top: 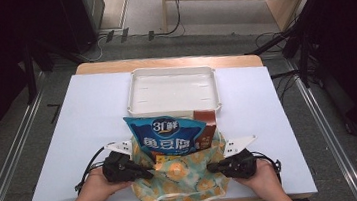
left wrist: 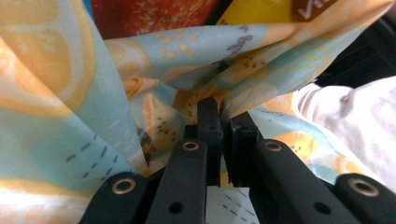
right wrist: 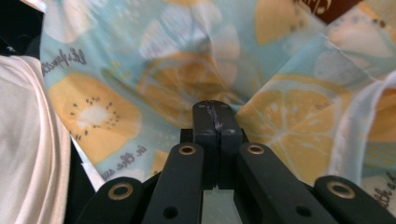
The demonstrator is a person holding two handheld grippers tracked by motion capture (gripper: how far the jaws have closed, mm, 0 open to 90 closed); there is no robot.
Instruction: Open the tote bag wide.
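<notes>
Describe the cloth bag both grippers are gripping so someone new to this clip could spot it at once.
On the white-covered table, look at the near edge, in front of the empty white tray. The cloth bag lies there between the left gripper and the right gripper, each shut on one side. Its pale blue fabric printed with orange citrus slices sets it apart from the glossy blue snack packet sticking out of it.

The high view looks forward and down on the white bench [top: 93, 119] from above the person's side. Each gripper view rides close behind its black jaws, pressed near the lemon-printed pale blue fabric bag [top: 185, 180] [left wrist: 56, 102] [right wrist: 154, 88], which all three views share.
</notes>
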